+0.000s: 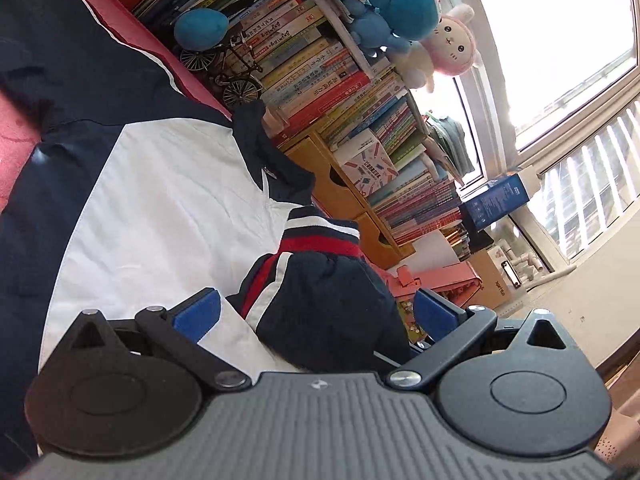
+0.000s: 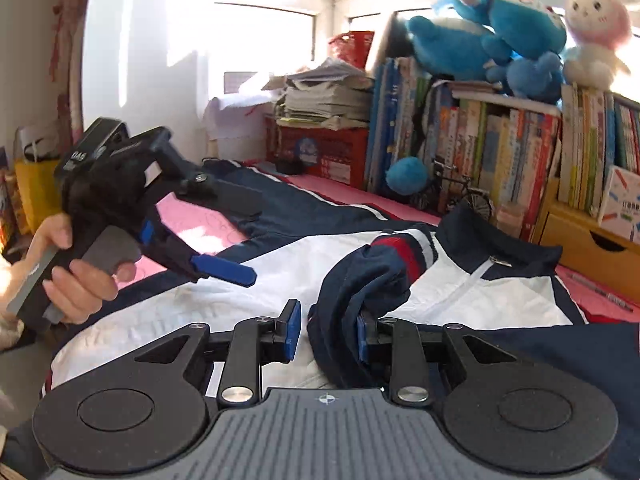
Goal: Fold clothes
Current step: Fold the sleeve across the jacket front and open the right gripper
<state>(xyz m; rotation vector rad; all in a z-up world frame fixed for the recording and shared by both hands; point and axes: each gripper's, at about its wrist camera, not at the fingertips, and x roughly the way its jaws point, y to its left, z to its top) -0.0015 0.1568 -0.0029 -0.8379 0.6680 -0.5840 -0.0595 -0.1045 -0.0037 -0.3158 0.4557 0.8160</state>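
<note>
My right tongs (image 2: 328, 332) stand spread around the navy sleeve (image 2: 360, 276), folded across the white chest of the track jacket (image 2: 500, 300) lying flat on the pink table (image 2: 192, 220). At ten o'clock, my left tongs (image 2: 224, 270) hover spread, empty.

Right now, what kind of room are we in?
Probably a child's bedroom or study: packed bookshelves, plush toys on top, and a jacket spread over a pink surface, maybe a bed.
</note>
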